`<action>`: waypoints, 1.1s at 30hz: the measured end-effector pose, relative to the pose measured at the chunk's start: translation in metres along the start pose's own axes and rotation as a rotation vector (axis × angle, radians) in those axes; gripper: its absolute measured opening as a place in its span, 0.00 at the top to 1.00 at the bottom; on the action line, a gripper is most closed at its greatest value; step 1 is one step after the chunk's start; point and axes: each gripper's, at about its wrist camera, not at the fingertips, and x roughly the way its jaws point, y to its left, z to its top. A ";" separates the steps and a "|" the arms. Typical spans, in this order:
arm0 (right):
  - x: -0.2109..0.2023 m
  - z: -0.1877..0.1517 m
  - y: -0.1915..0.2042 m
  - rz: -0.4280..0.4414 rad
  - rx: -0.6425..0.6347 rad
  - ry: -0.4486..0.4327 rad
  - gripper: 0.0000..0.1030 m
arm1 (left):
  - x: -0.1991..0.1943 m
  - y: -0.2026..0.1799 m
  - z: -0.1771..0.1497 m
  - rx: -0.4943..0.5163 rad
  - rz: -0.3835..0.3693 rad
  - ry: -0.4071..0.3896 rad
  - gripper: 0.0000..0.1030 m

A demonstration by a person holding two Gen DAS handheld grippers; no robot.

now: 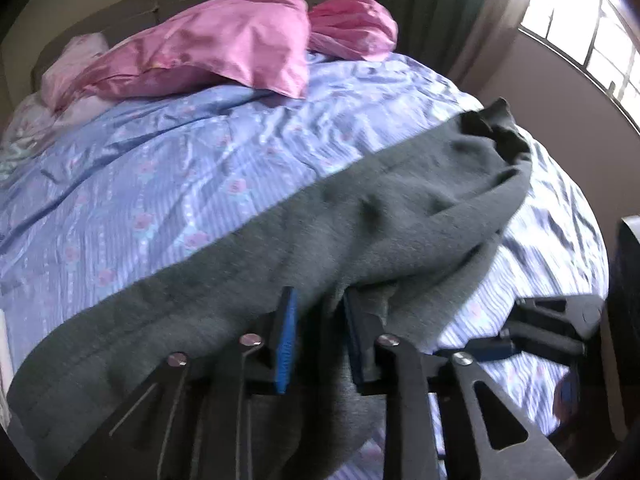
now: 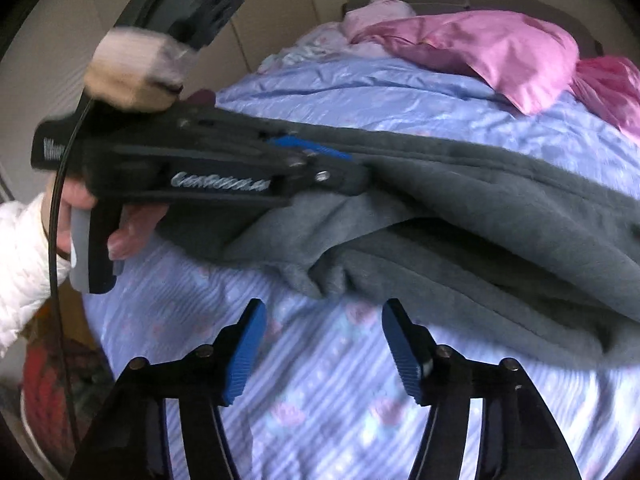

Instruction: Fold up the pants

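Observation:
Dark grey fleece pants [image 1: 304, 232] lie stretched across the blue flowered bedspread [image 1: 140, 184]. My left gripper [image 1: 320, 312] is shut on a fold of the pants near one end, cloth bunched between its blue pads. In the right wrist view the left gripper [image 2: 344, 168] holds the pants [image 2: 500, 216] lifted slightly off the bedspread [image 2: 320, 392]. My right gripper [image 2: 324, 332] is open and empty, just short of the hanging grey edge, over the bedspread. It also shows at the right in the left wrist view [image 1: 496, 344].
Pink pillows [image 1: 208, 48] lie at the head of the bed, also in the right wrist view [image 2: 500, 48]. A window [image 1: 592, 40] and green curtain [image 1: 420, 0] stand beyond the bed. A reddish patterned thing [image 2: 52, 392] is beside the bed at the left.

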 end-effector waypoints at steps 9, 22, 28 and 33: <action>0.025 0.029 0.020 0.009 -0.116 0.016 0.51 | -0.006 0.007 -0.002 -0.001 -0.013 -0.011 0.71; 0.024 0.015 0.020 0.100 -0.005 0.086 0.78 | -0.085 0.007 -0.049 0.053 0.102 -0.117 0.39; -0.013 -0.011 0.044 0.141 0.024 0.091 0.80 | -0.082 -0.008 -0.064 0.092 0.100 -0.102 0.39; 0.011 -0.030 0.048 0.151 0.060 0.201 0.80 | -0.045 -0.022 -0.074 0.107 0.111 -0.025 0.39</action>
